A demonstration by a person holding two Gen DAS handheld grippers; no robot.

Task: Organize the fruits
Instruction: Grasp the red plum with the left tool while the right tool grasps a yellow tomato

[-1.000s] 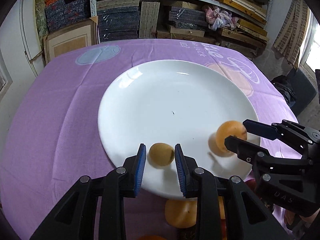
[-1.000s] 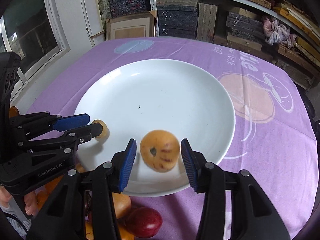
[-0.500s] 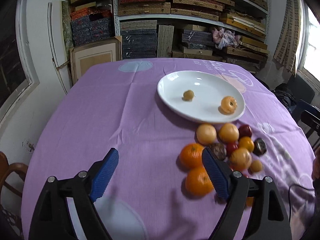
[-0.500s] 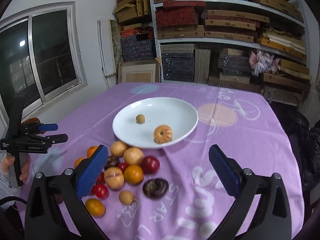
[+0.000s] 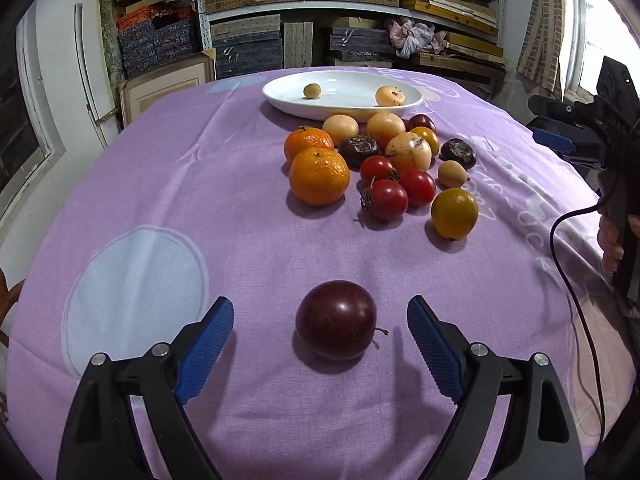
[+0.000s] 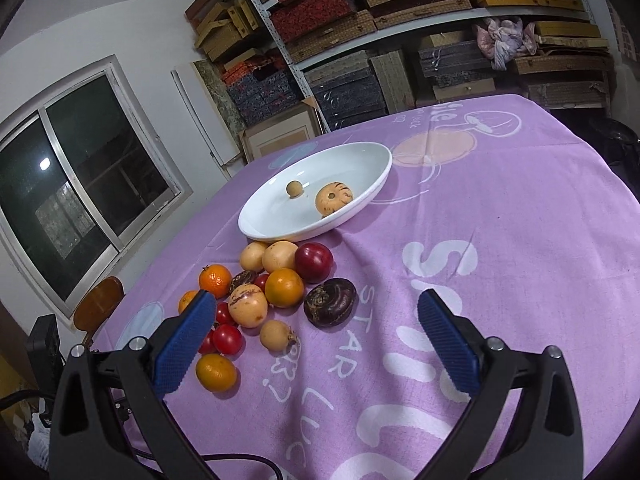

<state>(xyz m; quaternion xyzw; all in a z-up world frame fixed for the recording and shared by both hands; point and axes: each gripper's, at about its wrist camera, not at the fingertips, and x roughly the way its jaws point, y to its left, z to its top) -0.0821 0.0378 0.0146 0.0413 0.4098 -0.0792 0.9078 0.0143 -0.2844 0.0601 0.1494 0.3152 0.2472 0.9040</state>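
A white plate [image 5: 344,105] at the far side of the purple table holds a small tan fruit [image 5: 311,90] and a larger pale orange fruit [image 5: 390,96]; the plate also shows in the right wrist view [image 6: 360,196]. A pile of fruit lies in front of it: two oranges [image 5: 319,176], red tomatoes [image 5: 386,199], dark brown fruits [image 6: 330,302]. A dark red plum [image 5: 336,319] lies alone on the cloth between the fingers of my open left gripper [image 5: 320,344], untouched. My right gripper [image 6: 316,342] is open and empty above bare cloth, right of the pile.
Shelves of stacked boxes [image 5: 256,40] stand behind the table. A window [image 6: 80,184] is on the left wall. A wooden chair [image 6: 98,304] stands by the table's left edge. A black cable [image 5: 568,280] runs down at the right.
Both grippers have let go of the fruits on the plate, opened wide and pulled back toward the near side. The left gripper now straddles the dark red plum.
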